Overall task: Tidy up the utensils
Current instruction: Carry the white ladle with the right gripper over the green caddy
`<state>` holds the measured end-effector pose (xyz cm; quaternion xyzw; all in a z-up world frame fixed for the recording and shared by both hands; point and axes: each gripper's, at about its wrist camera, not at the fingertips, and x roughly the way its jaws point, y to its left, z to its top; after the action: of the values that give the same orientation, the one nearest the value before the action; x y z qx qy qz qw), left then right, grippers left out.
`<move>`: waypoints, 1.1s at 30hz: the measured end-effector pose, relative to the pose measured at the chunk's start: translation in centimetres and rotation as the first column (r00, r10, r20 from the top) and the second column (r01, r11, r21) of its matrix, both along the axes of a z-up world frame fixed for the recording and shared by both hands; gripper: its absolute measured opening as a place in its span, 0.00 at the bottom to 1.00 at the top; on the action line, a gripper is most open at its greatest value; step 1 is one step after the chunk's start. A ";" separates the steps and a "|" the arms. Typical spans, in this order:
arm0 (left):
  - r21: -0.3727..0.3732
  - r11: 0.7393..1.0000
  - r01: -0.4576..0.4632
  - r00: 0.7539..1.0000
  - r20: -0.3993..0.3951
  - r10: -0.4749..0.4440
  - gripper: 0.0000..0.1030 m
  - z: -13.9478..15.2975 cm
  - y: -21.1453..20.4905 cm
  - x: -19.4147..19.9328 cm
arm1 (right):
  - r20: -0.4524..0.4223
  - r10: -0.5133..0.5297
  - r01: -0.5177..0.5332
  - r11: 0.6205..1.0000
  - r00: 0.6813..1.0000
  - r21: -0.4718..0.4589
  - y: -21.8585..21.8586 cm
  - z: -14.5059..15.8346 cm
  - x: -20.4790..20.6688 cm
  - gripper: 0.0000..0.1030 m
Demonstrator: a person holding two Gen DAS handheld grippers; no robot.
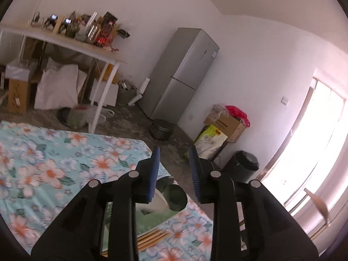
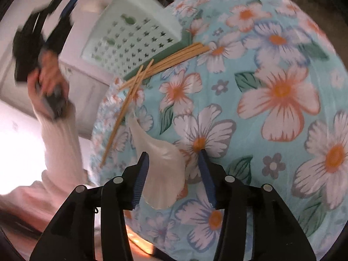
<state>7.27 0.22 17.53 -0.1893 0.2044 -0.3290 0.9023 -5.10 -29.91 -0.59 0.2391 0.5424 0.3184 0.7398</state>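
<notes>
Right wrist view looks down on a surface (image 2: 282,43) covered by a pale blue cloth printed with white and orange flowers. A translucent white spoon (image 2: 161,163) lies on it, its broad bowl toward the camera and its thin handle tapering away toward the chopsticks. The right gripper (image 2: 174,176) has its blue-padded fingers (image 2: 140,180) standing apart on either side of the bowl; the left pad is just beside the spoon's edge, the right pad is clear of it, so nothing is clamped. Beyond the spoon, several light wooden chopsticks (image 2: 165,61) lie in a loose bundle against the foot of a mint-green perforated utensil holder (image 2: 134,37), with 2 or 3 of them splayed across the others and running down toward the surface's edge. At far left, blurred, a hand (image 2: 47,80) in a white ribbed sleeve holds the left gripper (image 2: 63,6) raised above the surface.

Left wrist view shows the left gripper (image 1: 174,169) with its fingers partly apart and nothing between them. Below them sit the green holder (image 1: 156,215) and the ends of the chopsticks (image 1: 152,237). A grey fridge (image 1: 182,74) stands by the far wall.
</notes>
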 end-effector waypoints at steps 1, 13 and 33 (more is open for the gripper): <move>0.013 1.000 -0.004 1.000 0.019 0.004 0.26 0.3 0.2 -0.9 | -0.032 -0.018 0.019 0.998 0.999 0.055 -0.5 -0.5 0.2 0.45; 0.098 0.994 -0.047 0.994 0.104 0.037 0.30 0.4 2.1 -6.2 | -0.224 0.023 0.044 0.957 0.974 0.288 -1.4 -2.8 -0.8 0.32; 0.225 0.936 -0.271 0.950 -0.092 0.298 0.30 -8.3 10.7 -10.9 | 0.106 -0.124 0.124 0.992 0.987 0.011 -1.4 14.1 0.7 0.03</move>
<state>-3.58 10.90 9.21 -0.1409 0.2640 -0.1589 0.9408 -4.42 -31.30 13.47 0.2566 0.4857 0.2851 0.7855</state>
